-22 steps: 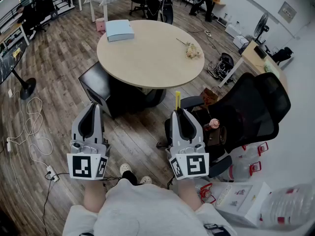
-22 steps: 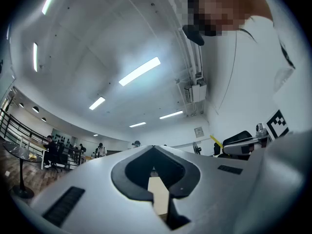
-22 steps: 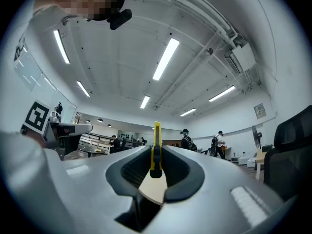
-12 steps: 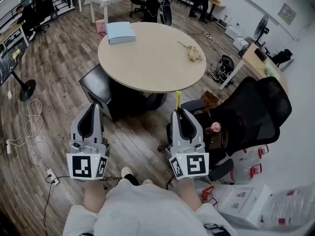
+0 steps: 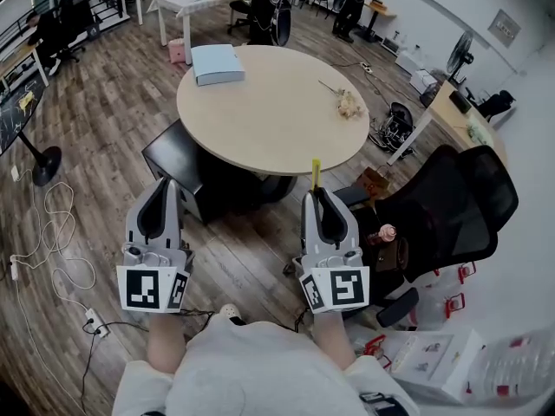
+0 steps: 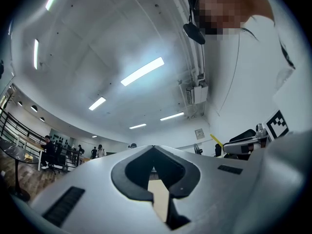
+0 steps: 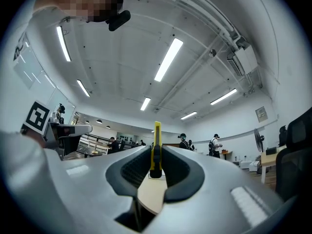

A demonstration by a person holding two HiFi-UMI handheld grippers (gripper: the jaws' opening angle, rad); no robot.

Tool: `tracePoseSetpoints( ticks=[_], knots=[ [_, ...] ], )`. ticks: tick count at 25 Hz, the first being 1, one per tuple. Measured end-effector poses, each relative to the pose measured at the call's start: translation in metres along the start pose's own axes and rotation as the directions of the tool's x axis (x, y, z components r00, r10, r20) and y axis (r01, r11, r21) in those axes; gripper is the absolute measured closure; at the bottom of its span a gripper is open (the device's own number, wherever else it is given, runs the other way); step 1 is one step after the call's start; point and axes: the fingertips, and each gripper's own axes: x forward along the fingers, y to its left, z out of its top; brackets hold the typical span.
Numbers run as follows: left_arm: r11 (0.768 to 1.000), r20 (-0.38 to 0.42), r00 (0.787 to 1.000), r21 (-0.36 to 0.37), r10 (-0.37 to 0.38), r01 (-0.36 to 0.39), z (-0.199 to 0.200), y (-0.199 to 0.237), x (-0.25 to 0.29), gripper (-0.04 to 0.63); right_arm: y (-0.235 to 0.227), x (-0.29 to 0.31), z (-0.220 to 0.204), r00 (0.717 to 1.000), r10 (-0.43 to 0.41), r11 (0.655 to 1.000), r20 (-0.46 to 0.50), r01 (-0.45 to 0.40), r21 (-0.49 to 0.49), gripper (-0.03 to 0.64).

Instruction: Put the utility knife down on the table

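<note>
Round table (image 5: 269,111) is sitting ahead, and I'm pinching the yellow utility knife (image 5: 314,174) upright in my right gripper (image 5: 318,198), left gripper (image 5: 161,191) hanging pressed together empty, so the put-down isn't started yet.

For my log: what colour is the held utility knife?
The utility knife is yellow; the right gripper view shows it best.

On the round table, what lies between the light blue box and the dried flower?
Nothing: in the head view, only bare tabletop separates the light blue box from the dried flower.
</note>
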Motion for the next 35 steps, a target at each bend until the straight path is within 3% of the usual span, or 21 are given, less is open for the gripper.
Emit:
tracePoseSetpoints(
  ticks=[13, 20, 25, 35],
  knots=[
    [1.000, -0.013, 1.000, -0.013, -0.025, 0.025, -0.020, 0.047, 0.026, 0.588, 0.018, 0.047, -0.025, 0.999, -0.019, 1.000, -0.027, 0.019, 0.004, 0.543],
    [1.000, -0.020, 1.000, -0.001, -0.015, 0.015, -0.036, 0.060, 0.066, 0.588, -0.001, 0.091, -0.040, 1.000, -0.008, 1.000, -0.023, 0.009, 0.015, 0.543],
    [0.998, -0.024, 1.000, 0.057, -0.006, 0.007, -0.044, 0.067, 0.109, 0.588, -0.019, 0.136, -0.048, 1.000, 0.011, 1.000, -0.012, -0.011, 0.024, 0.543],
    [1.000, 0.021, 1.000, 0.025, 0.011, -0.012, -0.058, 0.073, 0.198, 0.588, -0.077, 0.212, -0.058, 1.000, 0.017, 0.999, 0.007, -0.017, 0.030, 0.543]
  ],
)
